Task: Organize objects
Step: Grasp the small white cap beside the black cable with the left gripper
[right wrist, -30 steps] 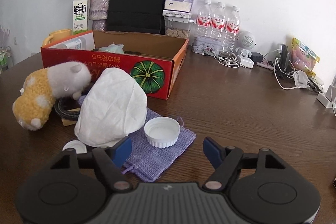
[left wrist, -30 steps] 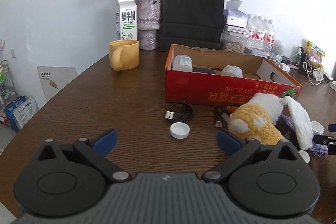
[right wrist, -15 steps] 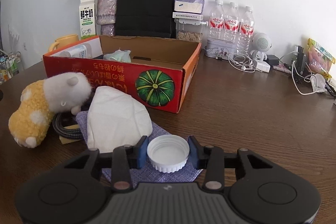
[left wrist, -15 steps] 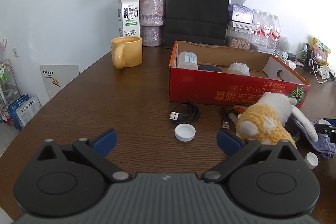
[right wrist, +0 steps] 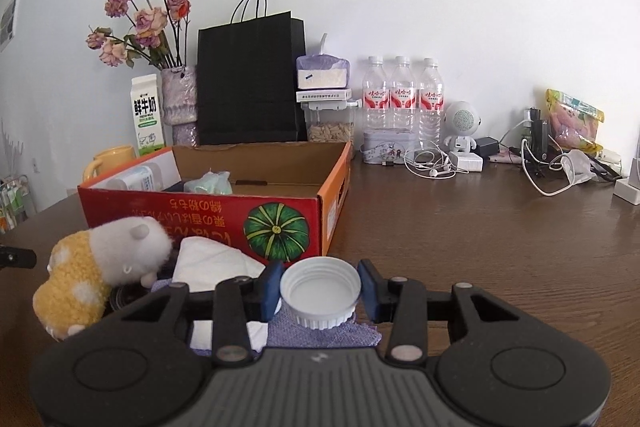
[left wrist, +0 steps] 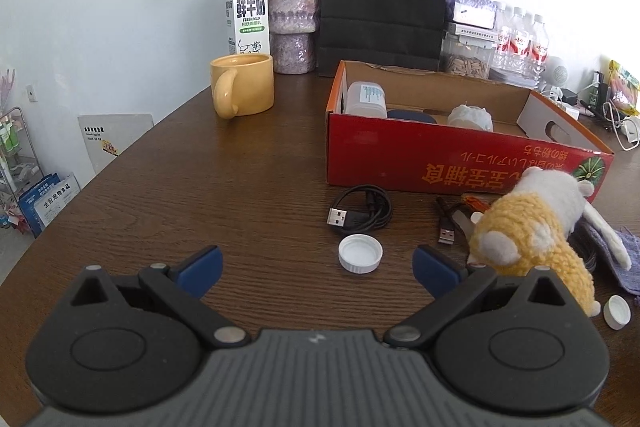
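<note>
Right tool (right wrist: 319, 290) pinches the large white cap (right wrist: 319, 287) by its rim, just above the purple cloth (right wrist: 320, 334), near the red box (right wrist: 280, 223). Thin rim grip: cap may pop out. Left tool (left wrist: 318, 265) spread, empty; small cap (left wrist: 360, 253) on the bench (left wrist: 200, 187).

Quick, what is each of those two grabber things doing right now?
Left gripper: open, holding nothing.
Right gripper: fingers closed on a white lid.

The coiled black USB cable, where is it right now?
In the left wrist view, the coiled black USB cable lies mid-table, before the red box, just beyond a white cap.
</note>
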The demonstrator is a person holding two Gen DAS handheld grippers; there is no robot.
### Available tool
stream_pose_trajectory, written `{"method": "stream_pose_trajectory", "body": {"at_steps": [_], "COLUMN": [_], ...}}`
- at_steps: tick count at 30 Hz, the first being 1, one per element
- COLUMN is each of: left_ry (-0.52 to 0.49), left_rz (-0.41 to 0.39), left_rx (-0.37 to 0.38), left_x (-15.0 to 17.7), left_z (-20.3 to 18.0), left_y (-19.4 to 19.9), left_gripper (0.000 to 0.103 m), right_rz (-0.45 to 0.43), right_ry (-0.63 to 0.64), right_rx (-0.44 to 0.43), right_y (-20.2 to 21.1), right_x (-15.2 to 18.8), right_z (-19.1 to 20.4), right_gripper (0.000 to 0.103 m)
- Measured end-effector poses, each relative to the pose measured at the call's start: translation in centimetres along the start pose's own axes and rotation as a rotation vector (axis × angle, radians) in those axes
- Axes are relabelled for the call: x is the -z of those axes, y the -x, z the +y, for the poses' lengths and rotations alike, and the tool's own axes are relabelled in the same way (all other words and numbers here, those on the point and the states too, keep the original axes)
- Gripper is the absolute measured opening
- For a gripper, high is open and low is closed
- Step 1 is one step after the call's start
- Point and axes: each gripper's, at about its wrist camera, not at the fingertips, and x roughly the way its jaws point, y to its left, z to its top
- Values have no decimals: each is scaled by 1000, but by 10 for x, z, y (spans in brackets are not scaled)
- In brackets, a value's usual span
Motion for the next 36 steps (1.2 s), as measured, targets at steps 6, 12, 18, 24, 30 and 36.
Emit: {"method": "stream_pose_trajectory", "body": {"at_steps": [6, 12, 18, 24, 30, 36], "left_ry": [-21, -44, -47, -41, -41, -38], "left_rz": [18, 42, 68, 84, 70, 30], "left_rx": [-20, -13, 6, 37, 48, 46], "left_x": [-3, -6, -9, -9, -9, -8], "left_z": [-3, -10, -17, -20, -22, -22], "left_y": [-16, -30, -43, -47, -43, -32], "left_gripper": [103, 103, 99, 66, 29, 29], "right_rz": [2, 6, 8, 13, 17, 20], "right_ry": [-5, 0, 0, -1, -2, -3], "right_rx": [-4, 0, 1, 2, 2, 4], "right_y": [-1, -1, -1, -1, -2, -3], "right_x": [-1, 0, 0, 0, -1, -1], "right_z": [0, 2, 2, 2, 2, 2], "right_gripper": [39, 39, 39, 39, 39, 39]}}
